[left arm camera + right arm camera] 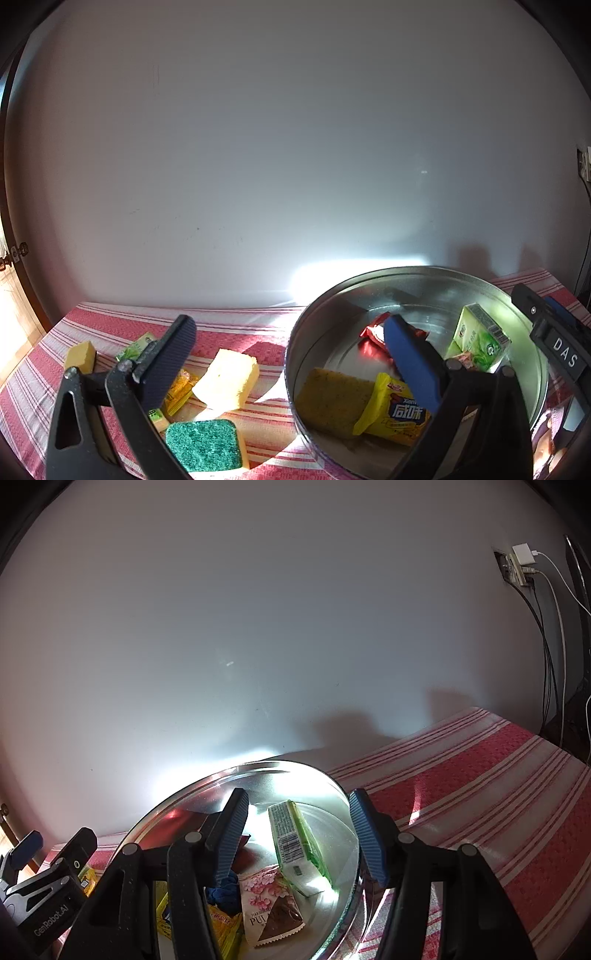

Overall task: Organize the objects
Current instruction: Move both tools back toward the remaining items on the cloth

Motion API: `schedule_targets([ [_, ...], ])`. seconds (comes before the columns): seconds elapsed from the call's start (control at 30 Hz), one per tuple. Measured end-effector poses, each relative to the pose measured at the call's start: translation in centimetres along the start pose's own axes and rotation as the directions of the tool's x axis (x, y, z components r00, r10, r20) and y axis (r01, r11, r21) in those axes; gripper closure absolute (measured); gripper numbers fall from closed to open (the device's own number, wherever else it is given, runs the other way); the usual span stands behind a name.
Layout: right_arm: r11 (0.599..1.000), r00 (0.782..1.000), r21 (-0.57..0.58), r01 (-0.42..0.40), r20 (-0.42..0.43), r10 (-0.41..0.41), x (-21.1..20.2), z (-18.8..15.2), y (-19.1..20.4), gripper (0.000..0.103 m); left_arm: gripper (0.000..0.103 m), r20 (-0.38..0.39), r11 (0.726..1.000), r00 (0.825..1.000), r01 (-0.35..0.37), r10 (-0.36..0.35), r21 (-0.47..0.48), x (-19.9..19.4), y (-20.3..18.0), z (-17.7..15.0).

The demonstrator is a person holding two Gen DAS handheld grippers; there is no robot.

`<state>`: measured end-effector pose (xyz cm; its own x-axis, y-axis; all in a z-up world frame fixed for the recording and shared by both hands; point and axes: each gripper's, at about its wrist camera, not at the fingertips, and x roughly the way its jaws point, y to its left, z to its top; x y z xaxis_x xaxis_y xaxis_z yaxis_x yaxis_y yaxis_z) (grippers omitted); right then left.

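A round metal tin (369, 280) stands on the striped cloth. Inside lie a green carton (476, 339), a red wrapper (373, 339), a yellow scouring pad (332, 402) and a yellow snack packet (399, 410). My left gripper (290, 321) is open wide and empty, straddling the tin's left rim. Left of the tin lie a pale yellow sponge (229, 380), a green-topped sponge (203, 446), a small yellow block (79, 356) and yellow sachets (181, 391). My right gripper (298, 794) hovers open over the tin (280, 764), above the green carton (295, 845) and a pink packet (269, 904), holding nothing.
The red-and-white striped cloth (480, 794) runs bare to the right of the tin. A white wall stands close behind. A wall socket with cables (517, 565) hangs at the far right. The table's left edge drops to a wooden floor (14, 314).
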<state>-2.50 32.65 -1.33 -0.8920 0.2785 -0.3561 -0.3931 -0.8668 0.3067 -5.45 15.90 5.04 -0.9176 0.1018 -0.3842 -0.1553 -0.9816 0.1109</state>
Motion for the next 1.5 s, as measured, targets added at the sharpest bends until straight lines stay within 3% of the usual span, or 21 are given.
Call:
schedule_targets([
  [0.13, 0.999, 0.998, -0.049, 0.014, 0.058, -0.012, -1.3, -0.4, 1.2, 0.043, 0.001, 0.036, 0.999, 0.998, -0.043, 0.043, 0.004, -0.9, 1.3, -1.1],
  [0.27, 0.993, 0.986, -0.111, 0.041, 0.168, -0.022, -3.2, -0.9, 2.5, 0.043, 0.001, 0.066, 0.997, 0.995, -0.076, 0.075, 0.02, -1.5, 2.2, -2.4],
  [0.43, 0.991, 0.978, -0.111, 0.076, 0.203, -0.053, -4.0, -0.8, 2.7, 0.043, 0.001, 0.054, 0.996, 0.994, -0.092, 0.092, -0.01, -1.8, 4.3, -3.2],
  [0.77, 0.991, 0.984, -0.113, 0.077, 0.17, -0.057, -5.3, -1.8, 3.9, 0.043, 0.001, 0.009, 0.989, 0.99, -0.143, 0.142, 0.029, -1.4, 7.9, -5.2],
  [1.07, 0.985, 0.991, -0.169, 0.033, 0.13, -0.011, -7.4, -4.0, 6.8, 0.043, 0.001, -0.052, 0.996, 0.995, -0.086, 0.087, 0.022, -1.1, 10.6, -5.8],
  [1.3, 0.971, 0.995, -0.225, -0.076, 0.051, 0.09, -8.8, -6.3, 10.8, 0.043, 0.001, -0.131, 0.996, 0.987, -0.09, 0.088, -0.012, -0.2, 13.7, -6.6],
  [1.5, 0.939, 0.982, -0.29, -0.187, -0.026, 0.187, -9.6, -8.4, 14.9, 0.04, 0.002, -0.223, 0.988, 0.968, -0.137, 0.119, -0.071, 1.3, 17.3, -7.4],
])
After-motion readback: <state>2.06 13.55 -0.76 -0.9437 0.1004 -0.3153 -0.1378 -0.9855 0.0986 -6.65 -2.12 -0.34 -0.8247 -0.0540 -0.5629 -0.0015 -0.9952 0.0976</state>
